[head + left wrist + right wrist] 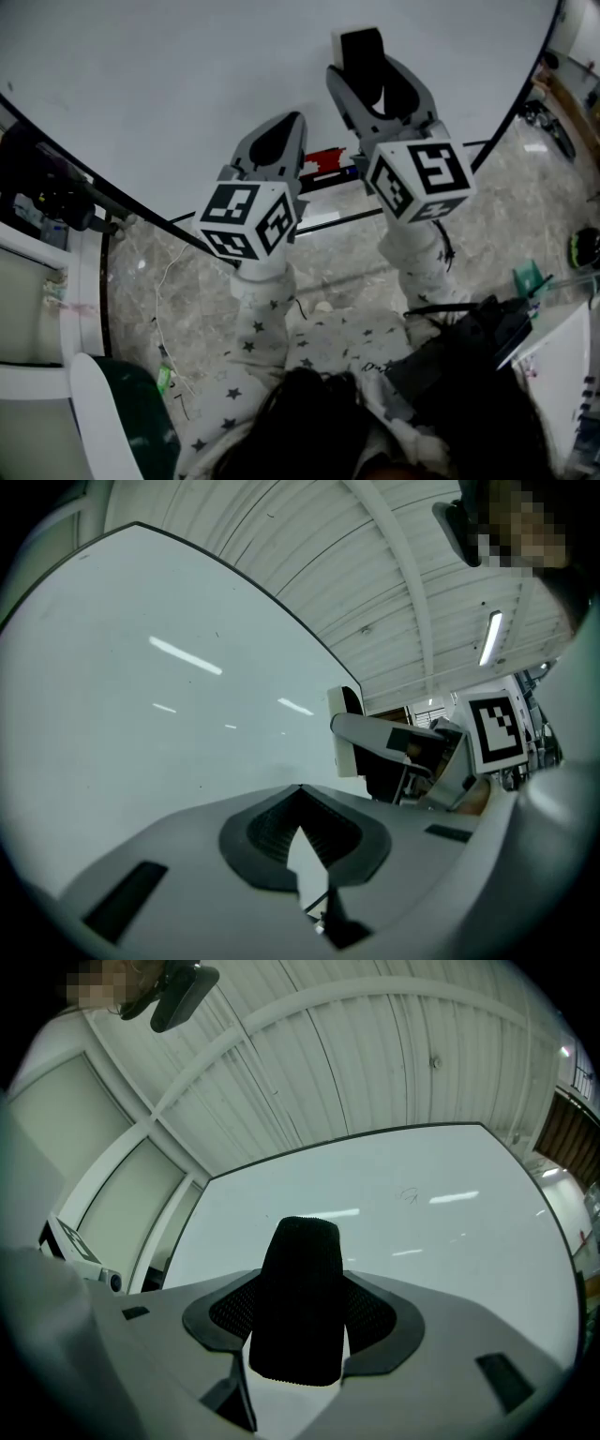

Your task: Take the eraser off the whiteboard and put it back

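Two hand-held grippers are raised before the whiteboard [169,84], above its lower edge. The right gripper [367,73] has its jaws spread wide and closed on the eraser [360,49]. The eraser is a black block with a pale side, and it stands up between the pads and past the jaw tips. It is held in front of the board's face, nearer the right edge than the left. Whether it touches the board cannot be told. In the right gripper view the dark felt of the eraser fills the gap between the jaws. The left gripper [289,127], just beside the right one, has its jaws drawn together at the tips with nothing between them. A red marker [323,159] lies on the ledge [328,221] along the board's lower edge, between the two grippers in the head view.
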Action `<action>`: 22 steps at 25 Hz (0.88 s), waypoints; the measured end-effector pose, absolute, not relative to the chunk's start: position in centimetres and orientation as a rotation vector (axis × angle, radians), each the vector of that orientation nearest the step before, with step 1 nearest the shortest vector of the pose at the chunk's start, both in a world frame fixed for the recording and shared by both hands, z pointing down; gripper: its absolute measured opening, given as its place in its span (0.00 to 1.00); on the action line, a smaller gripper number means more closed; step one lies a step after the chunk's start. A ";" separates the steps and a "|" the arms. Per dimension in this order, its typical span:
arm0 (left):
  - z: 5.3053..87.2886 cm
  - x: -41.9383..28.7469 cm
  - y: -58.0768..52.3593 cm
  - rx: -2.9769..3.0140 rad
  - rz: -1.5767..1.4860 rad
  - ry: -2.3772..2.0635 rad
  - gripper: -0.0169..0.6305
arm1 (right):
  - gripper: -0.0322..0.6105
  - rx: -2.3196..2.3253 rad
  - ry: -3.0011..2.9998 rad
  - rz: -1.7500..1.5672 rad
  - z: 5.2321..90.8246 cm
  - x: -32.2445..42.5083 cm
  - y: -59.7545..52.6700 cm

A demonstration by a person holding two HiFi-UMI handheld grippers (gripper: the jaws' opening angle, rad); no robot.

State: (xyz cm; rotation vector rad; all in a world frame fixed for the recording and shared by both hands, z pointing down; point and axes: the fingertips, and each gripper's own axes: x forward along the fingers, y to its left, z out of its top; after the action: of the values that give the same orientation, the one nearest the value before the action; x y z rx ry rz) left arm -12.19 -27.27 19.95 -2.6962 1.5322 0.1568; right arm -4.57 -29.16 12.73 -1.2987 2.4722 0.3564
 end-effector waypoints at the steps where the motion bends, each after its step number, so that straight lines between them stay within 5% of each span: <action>1: 20.0 -12.2 -27.3 -2.698 0.157 1.531 0.03 | 0.45 -1.298 2.475 0.353 12.8 -4.6 -29.2; 22: 20.2 -12.2 -27.7 -2.697 0.148 1.540 0.03 | 0.46 -1.287 2.490 0.340 13.1 -4.7 -29.5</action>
State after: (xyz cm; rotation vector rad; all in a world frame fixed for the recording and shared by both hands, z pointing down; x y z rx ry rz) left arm -12.17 -27.74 20.23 -2.6966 1.5402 0.1480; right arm -4.71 -29.47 13.07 -1.2872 2.4899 0.3401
